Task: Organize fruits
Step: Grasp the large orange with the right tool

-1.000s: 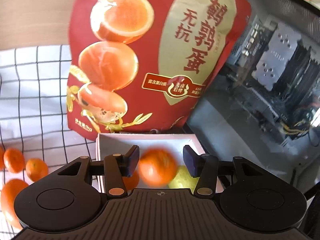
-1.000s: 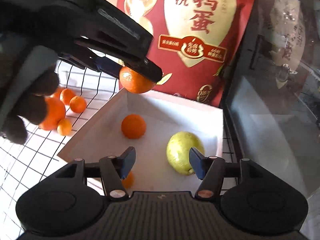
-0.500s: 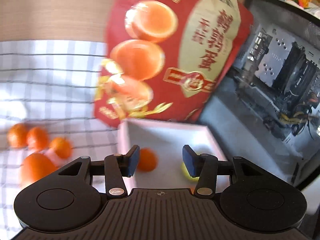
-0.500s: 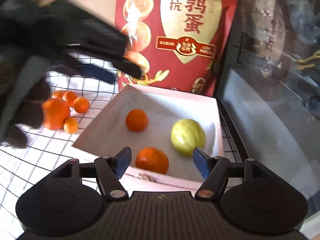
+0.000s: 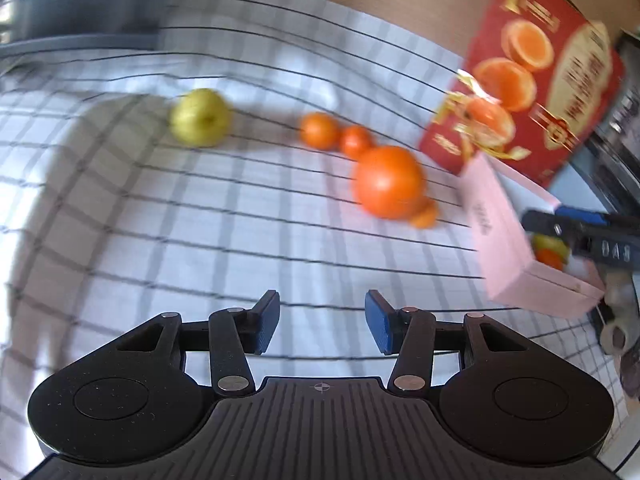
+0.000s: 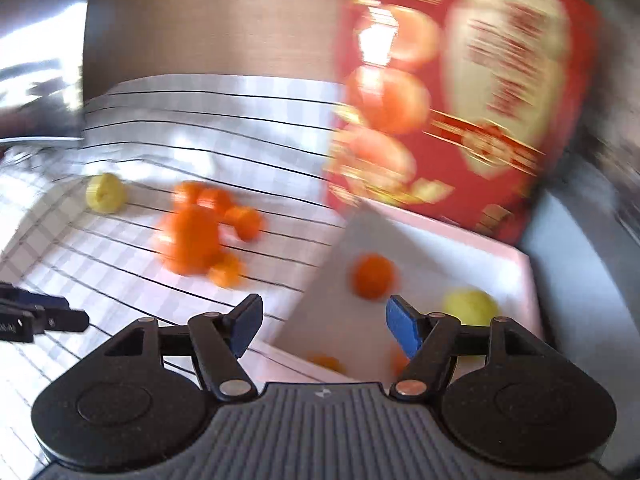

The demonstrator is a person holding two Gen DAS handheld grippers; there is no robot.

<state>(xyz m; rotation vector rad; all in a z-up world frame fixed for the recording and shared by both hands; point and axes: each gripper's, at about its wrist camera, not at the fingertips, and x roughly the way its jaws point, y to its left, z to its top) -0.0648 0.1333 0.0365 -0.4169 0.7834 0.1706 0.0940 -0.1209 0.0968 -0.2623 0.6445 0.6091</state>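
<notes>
My left gripper is open and empty over the checked cloth. Ahead of it lie a big orange, several small tangerines and a green apple. The pale pink box is at the right. My right gripper is open and empty at the box's near corner. Inside the box lie a tangerine, a yellow-green apple and another tangerine behind the fingers. The loose oranges and apple lie left of the box. Both views are blurred.
A tall red food bag stands behind the box, also in the left wrist view. A dark glass case is at the right. A wooden wall backs the table. The left gripper's tip shows at left.
The left gripper let a tangerine drop into the box, then swung left and back over the cloth. The right gripper drew back and turned left.
</notes>
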